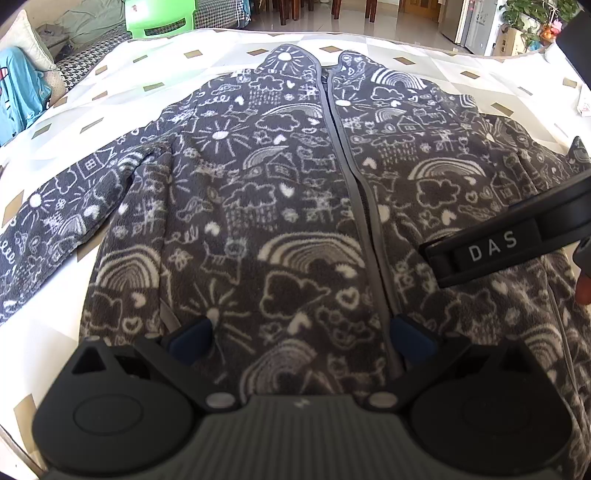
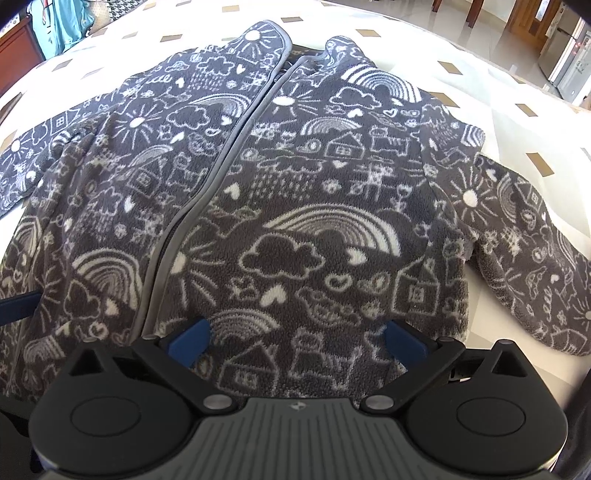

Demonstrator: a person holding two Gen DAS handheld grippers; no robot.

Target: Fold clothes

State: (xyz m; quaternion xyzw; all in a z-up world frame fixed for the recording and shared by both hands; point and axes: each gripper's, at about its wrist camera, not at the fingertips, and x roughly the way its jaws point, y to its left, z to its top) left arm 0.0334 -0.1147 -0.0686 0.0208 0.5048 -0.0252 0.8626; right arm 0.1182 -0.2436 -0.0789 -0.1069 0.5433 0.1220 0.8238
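A dark grey fleece jacket (image 1: pixel 280 192) with white doodles of suns, clouds and rainbows lies flat, front up and zipped, on a white cloth with gold diamonds (image 1: pixel 122 74). Its collar points away from me. One sleeve (image 1: pixel 55 221) stretches out to the left, the other sleeve (image 2: pixel 535 240) to the right. My left gripper (image 1: pixel 301 336) stands open above the hem, left of the zip, nothing between its blue fingers. My right gripper (image 2: pixel 295 339) is open over the hem's right half, also with nothing between its fingers. Its black body (image 1: pixel 498 251) shows at the right of the left wrist view.
A green plastic chair (image 1: pixel 159 18), a houndstooth sofa (image 1: pixel 85 55) and a teal cloth (image 1: pixel 18 96) stand beyond the table's far left. A fridge (image 2: pixel 569 66) and potted plants (image 1: pixel 528 18) are at the far right. Bare cloth surrounds the jacket.
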